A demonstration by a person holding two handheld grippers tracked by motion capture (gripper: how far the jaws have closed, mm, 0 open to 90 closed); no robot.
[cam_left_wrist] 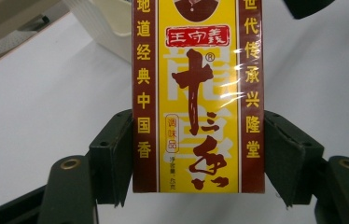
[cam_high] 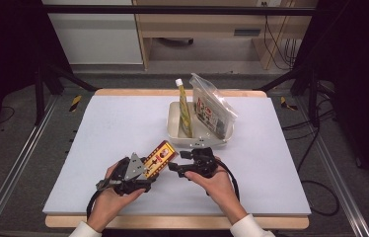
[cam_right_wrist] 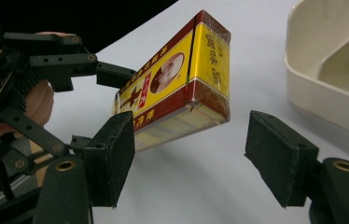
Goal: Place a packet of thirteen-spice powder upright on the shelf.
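Left gripper (cam_high: 149, 170): clamped on the box's long sides, at 7 o'clock on the table (cam_high: 98, 148).
Right gripper (cam_right_wrist: 189, 154): jaws apart, nothing between, beside the box's far end.
Box (cam_left_wrist: 198, 93): one, yellow-red, off the table.
Tray (cam_high: 172, 129): one, at 1 o'clock, path clear.
Bottle (cam_high: 184, 111): one, upright inside.
Bag (cam_high: 212, 108): one, leaning inside.

The box (cam_left_wrist: 198, 93) is showing yellow panels, dark red borders and red characters; the tray (cam_high: 175, 129) is showing cream; the table (cam_high: 113, 128) is showing white.
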